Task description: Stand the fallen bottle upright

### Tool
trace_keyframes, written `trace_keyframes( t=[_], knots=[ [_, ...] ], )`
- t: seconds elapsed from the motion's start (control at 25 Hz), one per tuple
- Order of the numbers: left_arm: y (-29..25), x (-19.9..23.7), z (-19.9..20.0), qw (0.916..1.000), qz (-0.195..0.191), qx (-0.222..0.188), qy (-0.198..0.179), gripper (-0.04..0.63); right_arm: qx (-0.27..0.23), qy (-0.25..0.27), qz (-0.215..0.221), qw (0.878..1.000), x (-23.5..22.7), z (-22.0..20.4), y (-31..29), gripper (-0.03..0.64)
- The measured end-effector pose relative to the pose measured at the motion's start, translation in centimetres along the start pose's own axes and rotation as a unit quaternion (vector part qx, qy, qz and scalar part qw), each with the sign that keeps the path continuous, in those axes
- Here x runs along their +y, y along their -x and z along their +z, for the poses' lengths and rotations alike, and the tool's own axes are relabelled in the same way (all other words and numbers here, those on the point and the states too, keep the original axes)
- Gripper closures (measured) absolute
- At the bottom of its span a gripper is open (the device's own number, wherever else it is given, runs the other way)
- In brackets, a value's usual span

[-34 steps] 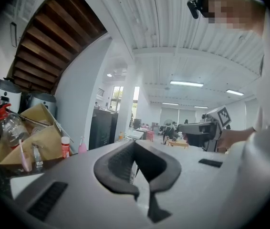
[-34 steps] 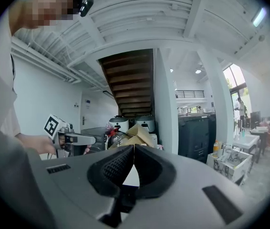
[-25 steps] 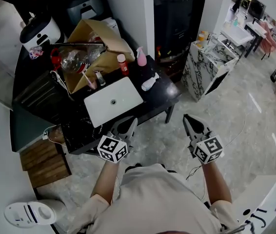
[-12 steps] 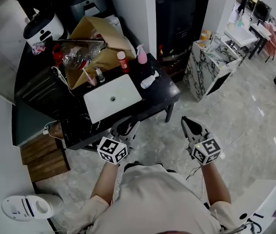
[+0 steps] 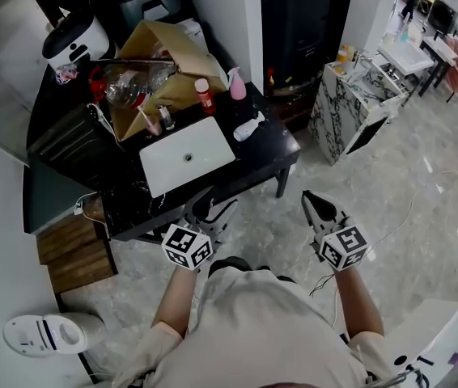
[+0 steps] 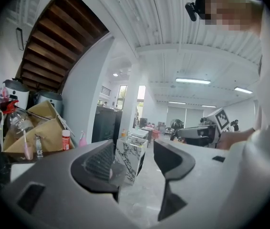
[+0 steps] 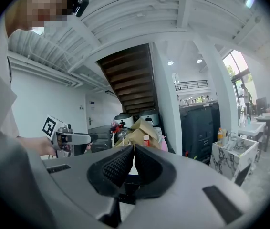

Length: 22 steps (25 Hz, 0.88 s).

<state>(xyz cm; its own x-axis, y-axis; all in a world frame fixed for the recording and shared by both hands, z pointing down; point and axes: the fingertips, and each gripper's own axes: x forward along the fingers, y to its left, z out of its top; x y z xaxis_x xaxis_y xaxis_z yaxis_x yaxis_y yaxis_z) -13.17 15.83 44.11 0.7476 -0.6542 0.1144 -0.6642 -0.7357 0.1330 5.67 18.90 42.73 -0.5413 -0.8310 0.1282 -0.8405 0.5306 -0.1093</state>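
Observation:
The fallen bottle (image 5: pixel 249 128) is white and lies on its side near the right end of the black table (image 5: pixel 282 148), beside a white basin (image 5: pixel 187 156). Neither gripper view shows it. Both grippers hang in front of the table's near edge, well short of the bottle. My left gripper (image 5: pixel 213 205) (image 6: pixel 134 149) has its jaws opening, with nothing between them. My right gripper (image 5: pixel 310 196) (image 7: pixel 133 151) has its ribbed pads pressed together on nothing. Each gripper shows in the other's view, level and side by side.
Behind the basin stand a red-capped bottle (image 5: pixel 204 95), a pink spray bottle (image 5: pixel 236 85) and an open cardboard box (image 5: pixel 164 59) full of clutter. A rice cooker (image 5: pixel 75 37) sits at far left. A marble cabinet (image 5: pixel 349 107) stands to the right, wooden steps (image 5: pixel 71 253) to the left.
The left gripper's jaws have gone from shut to spread apart. Both hands stay about where they were in front of the table; the right jaws stay shut.

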Motion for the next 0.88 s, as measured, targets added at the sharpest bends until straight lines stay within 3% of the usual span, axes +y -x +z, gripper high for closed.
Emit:
trace_keyframes(
  t=[0.52, 0.88],
  knots=[
    [-3.4, 2.6, -0.1, 1.0, -0.007, 0.005, 0.002, 0.333, 0.009, -0.013, -0.013, 1.0, -3.3, -0.6, -3.0, 0.584],
    [-8.7, 7.8, 0.3, 0.9993, -0.035, 0.01, 0.003, 0.333, 0.025, -0.016, -0.037, 0.999, -6.7, -0.3, -8.7, 0.583]
  ],
)
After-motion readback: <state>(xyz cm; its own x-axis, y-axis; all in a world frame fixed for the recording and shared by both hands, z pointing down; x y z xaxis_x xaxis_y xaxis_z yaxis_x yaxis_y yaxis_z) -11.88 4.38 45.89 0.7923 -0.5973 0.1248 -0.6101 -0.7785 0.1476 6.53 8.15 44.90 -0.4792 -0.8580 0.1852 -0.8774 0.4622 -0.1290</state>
